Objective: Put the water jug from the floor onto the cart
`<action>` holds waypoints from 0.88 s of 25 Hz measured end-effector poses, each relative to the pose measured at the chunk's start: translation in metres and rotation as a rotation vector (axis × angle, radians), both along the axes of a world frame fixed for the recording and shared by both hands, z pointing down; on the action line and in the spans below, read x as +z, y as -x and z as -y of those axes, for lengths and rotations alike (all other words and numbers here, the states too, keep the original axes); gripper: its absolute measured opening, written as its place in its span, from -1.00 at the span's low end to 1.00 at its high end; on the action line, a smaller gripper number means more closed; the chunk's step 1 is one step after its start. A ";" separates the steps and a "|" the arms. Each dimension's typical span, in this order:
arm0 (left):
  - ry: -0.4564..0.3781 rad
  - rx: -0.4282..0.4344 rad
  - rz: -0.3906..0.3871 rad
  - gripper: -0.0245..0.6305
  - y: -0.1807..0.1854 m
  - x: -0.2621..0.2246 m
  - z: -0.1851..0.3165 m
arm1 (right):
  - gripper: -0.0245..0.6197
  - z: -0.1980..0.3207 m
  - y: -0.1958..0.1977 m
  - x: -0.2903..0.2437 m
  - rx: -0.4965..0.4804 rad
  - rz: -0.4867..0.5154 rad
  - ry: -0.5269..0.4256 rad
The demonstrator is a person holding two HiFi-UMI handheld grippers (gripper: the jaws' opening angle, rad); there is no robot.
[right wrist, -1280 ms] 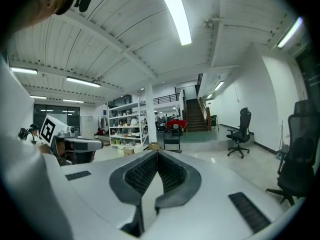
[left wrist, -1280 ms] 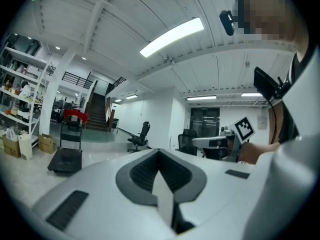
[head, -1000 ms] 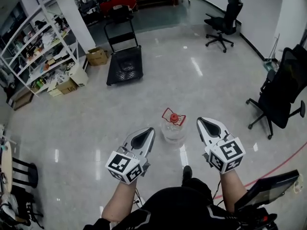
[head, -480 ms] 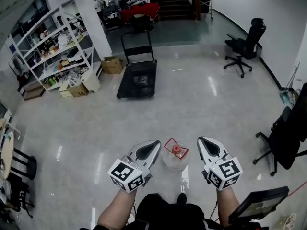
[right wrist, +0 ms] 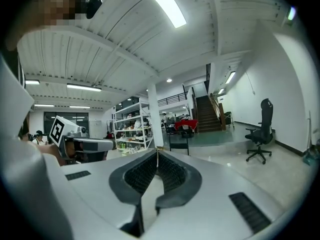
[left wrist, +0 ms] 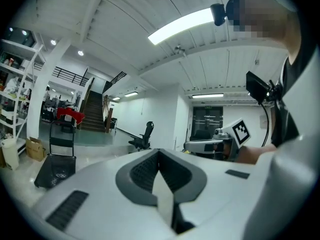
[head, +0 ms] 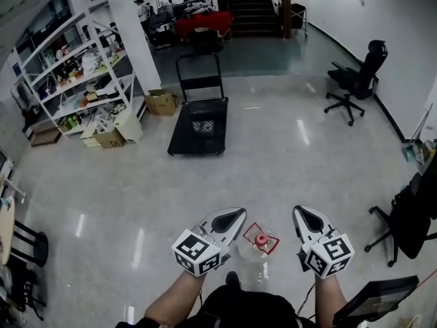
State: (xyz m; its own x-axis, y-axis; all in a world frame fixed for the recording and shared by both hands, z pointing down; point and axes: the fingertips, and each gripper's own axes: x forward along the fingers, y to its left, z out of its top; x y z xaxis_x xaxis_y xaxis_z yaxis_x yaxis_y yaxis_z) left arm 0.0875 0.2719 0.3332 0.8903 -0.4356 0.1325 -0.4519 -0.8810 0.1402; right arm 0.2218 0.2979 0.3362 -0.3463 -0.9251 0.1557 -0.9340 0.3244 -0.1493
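A clear water jug [head: 259,247] with a red cap and red handle stands on the shiny floor right below me, between my two grippers. My left gripper [head: 237,215] hovers just left of it, jaws shut and empty. To the jug's right, my right gripper [head: 301,212] is also shut with nothing in it. Both point level, toward the far side of the room. The black flat cart [head: 199,126] with an upright push handle stands several steps ahead; it also shows as the cart [left wrist: 56,168] in the left gripper view and the cart [right wrist: 180,140] in the right gripper view.
White shelving [head: 72,80] with cardboard boxes [head: 161,102] lines the left. Office chairs stand at the far right [head: 356,82] and near right [head: 415,217]. A dark stool [head: 27,244] is at the left edge. Stairs [head: 244,5] rise behind the cart.
The jug has slid from ahead of the grippers down to between them, and the cart has drawn nearer as I walk forward. Both grippers stay shut.
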 end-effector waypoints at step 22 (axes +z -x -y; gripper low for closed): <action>0.351 -0.021 0.124 -0.77 -0.065 0.200 0.115 | -0.65 0.089 -0.093 0.196 0.011 0.019 0.351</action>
